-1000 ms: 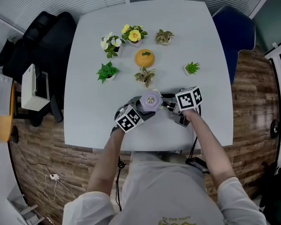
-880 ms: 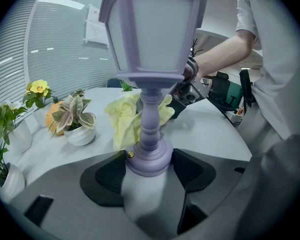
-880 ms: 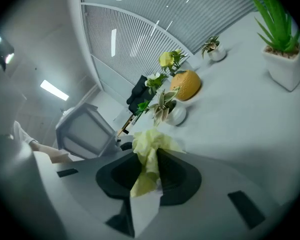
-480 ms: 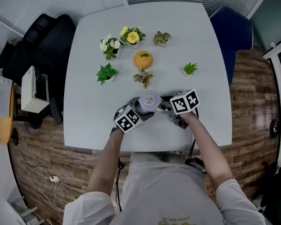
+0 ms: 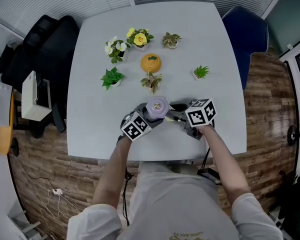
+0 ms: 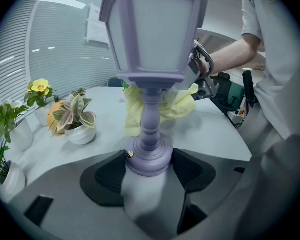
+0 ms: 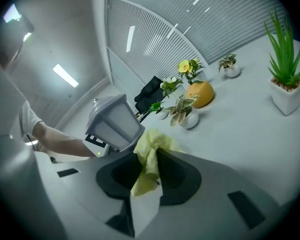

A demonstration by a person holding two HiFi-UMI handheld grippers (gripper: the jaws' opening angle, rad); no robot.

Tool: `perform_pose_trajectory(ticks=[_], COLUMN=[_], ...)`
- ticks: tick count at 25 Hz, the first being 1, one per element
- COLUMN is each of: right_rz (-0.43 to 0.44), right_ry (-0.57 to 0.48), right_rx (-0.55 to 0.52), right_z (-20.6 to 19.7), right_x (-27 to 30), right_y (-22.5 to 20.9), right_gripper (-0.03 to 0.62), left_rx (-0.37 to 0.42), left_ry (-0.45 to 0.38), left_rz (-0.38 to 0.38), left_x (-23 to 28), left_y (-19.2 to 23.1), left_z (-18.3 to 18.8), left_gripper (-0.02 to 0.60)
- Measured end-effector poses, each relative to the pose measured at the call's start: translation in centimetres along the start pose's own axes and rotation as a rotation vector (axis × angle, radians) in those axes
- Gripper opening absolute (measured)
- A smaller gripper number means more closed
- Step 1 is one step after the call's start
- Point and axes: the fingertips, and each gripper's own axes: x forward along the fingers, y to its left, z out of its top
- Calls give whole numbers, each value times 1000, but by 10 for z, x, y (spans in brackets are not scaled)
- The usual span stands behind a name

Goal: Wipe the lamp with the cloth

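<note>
Left gripper view: left hand-held gripper (image 6: pixel 149 165) clamps base of stiff lilac lantern lamp (image 6: pixel 152 44); right hand-held gripper (image 7: pixel 148 180) pinches limp yellow cloth (image 7: pixel 151 149).

Your lilac lantern-style lamp (image 6: pixel 150 59) with white panes is standing upright, round base clamped in your left hand-held gripper (image 6: pixel 149 165), and the crumpled yellow cloth (image 7: pixel 149 156) pinched in your right hand-held gripper (image 7: pixel 150 176) is bunched against its stem, right under the lantern head.
</note>
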Motion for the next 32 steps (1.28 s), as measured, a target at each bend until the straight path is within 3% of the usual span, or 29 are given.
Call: perform_pose_trajectory(ticks=[4, 16, 32], right_rz=[-16, -121, -243], right_ry=[11, 90, 131], right_rx=[-51, 2, -38], right_z=[0, -15, -20], right_x=[0, 13, 12], right_y=[3, -21, -19], right_gripper=[101, 100, 98], left_rx=[-4, -9, -8], left_ry=[0, 1, 4], left_rz=[4, 7, 0], left_x=[0, 1, 1], left_y=[1, 1, 1], left_z=[-1, -2, -4], left_gripper=[302, 302, 302])
